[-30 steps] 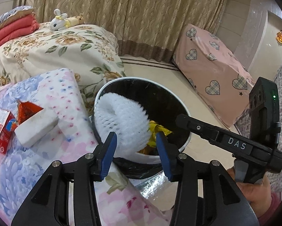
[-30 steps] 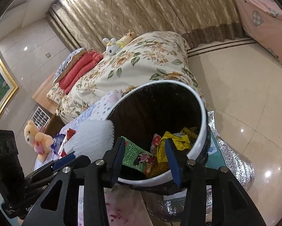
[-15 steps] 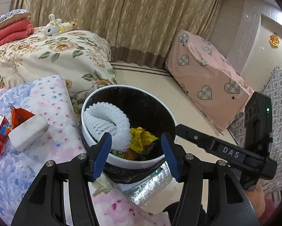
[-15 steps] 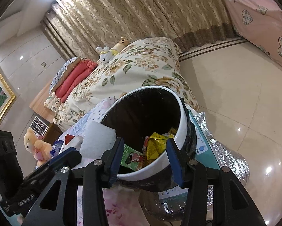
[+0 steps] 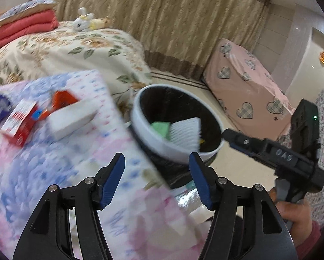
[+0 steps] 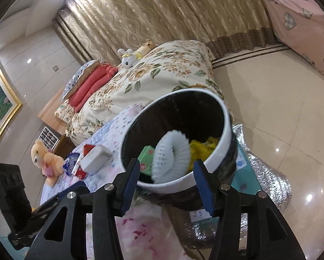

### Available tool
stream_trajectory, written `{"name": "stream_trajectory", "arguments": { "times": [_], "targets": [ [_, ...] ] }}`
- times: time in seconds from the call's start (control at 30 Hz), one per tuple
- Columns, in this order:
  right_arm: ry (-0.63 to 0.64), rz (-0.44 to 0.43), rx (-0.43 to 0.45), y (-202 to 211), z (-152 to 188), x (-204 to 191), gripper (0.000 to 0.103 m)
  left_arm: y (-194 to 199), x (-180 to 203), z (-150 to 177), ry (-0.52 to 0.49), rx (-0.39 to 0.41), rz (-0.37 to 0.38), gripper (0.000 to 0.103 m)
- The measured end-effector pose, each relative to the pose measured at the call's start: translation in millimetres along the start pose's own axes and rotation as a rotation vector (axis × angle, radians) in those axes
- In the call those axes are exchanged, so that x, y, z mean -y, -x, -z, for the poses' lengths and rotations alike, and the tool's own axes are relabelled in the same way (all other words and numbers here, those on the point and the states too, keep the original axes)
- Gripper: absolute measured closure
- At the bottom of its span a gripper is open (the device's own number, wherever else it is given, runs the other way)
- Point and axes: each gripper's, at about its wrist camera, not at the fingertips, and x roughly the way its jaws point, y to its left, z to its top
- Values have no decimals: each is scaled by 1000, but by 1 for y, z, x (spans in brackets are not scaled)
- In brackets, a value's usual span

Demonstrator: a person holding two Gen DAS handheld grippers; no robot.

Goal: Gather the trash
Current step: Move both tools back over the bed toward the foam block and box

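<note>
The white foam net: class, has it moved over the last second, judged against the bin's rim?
Yes. The foam net went from between the left gripper jaws, above the rim, down inside the bin, among the wrappers.

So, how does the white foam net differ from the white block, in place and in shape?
The white foam net lies inside the trash bin, on other wrappers; the white block lies outside it, on the flowered cloth.
The foam net is curled into a ribbed tube; the block is flat-sided and rectangular.
The foam net has holes in its surface; the block looks smooth.
Both are white, and neither gripper holds them.
</note>
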Motion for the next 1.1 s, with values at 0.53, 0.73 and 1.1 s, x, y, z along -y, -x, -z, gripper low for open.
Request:
{"name": "stream_trajectory", "arguments": {
  "times": [0.53, 0.73, 1.1],
  "targets": [
    [210, -134, -76, -39, 37, -97, 24, 46, -99, 36, 141, 13, -191, 41],
    [293, -171, -104, -58, 45, -123, 14, 54, -126, 39, 174, 19, -249, 41],
    [381, -166, -139, -98, 39, -145, 6, 48, -159, 22, 166, 2, -319, 40]
  ]
}}
